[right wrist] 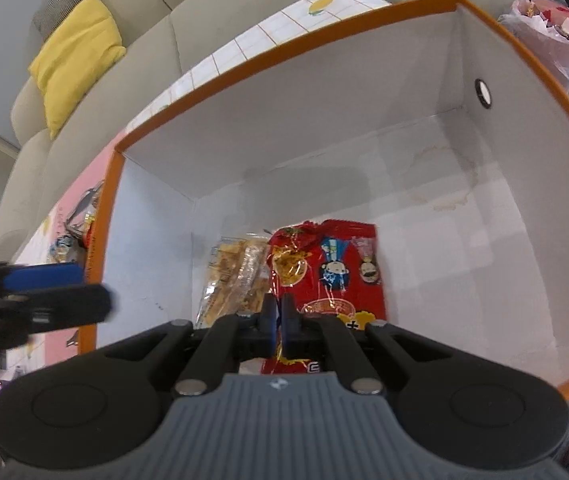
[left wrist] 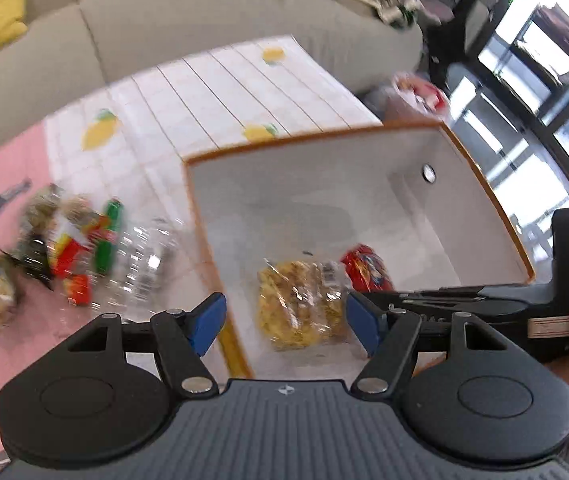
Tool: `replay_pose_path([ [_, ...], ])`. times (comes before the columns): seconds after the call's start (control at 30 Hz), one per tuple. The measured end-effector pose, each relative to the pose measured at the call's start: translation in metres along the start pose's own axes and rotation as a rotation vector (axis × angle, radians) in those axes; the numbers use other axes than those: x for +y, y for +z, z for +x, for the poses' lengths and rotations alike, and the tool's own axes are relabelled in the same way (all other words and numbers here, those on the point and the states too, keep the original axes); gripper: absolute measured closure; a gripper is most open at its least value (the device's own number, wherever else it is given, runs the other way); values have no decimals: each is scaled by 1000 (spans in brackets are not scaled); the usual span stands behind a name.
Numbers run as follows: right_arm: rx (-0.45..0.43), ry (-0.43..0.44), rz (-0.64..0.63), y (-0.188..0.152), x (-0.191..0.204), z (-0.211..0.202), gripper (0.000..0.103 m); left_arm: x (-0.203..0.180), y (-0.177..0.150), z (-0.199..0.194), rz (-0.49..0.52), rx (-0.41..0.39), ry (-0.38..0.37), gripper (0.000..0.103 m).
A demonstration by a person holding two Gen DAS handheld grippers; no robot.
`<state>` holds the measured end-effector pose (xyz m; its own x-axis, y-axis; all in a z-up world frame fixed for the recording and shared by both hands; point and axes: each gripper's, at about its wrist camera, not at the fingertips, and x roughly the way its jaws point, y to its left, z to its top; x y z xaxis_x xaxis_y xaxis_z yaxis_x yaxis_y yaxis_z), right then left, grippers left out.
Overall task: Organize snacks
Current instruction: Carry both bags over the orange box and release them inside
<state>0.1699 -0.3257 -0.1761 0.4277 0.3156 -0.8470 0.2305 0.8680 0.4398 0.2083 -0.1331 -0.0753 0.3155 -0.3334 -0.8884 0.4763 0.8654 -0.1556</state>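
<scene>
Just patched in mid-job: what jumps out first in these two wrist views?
The big orange-rimmed white box fills both views, with a red snack packet and a clear bag of yellow crackers side by side on its floor. The right gripper is shut on the red packet; the left gripper hangs open above the crackers. More snacks lie scattered on the pink tablecloth left of the box.

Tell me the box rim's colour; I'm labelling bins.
Orange rim on a white box, clearest in the right wrist view.
</scene>
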Motion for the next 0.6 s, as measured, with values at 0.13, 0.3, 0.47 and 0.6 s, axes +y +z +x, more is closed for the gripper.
replay_pose_path([
  [0.13,28,-51,-26,2,13,15,103,12,-5,-16,-31,-48,11,22],
  [0.3,33,-73,-69,6,27,24,103,34,-15,-25,-102,-71,48,22],
  [0.47,10,-127,-135,6,36,32,103,56,-32,-33,-172,-76,58,22],
  [0.6,30,-152,-178,19,48,36,103,66,-40,-37,-199,-71,58,22],
])
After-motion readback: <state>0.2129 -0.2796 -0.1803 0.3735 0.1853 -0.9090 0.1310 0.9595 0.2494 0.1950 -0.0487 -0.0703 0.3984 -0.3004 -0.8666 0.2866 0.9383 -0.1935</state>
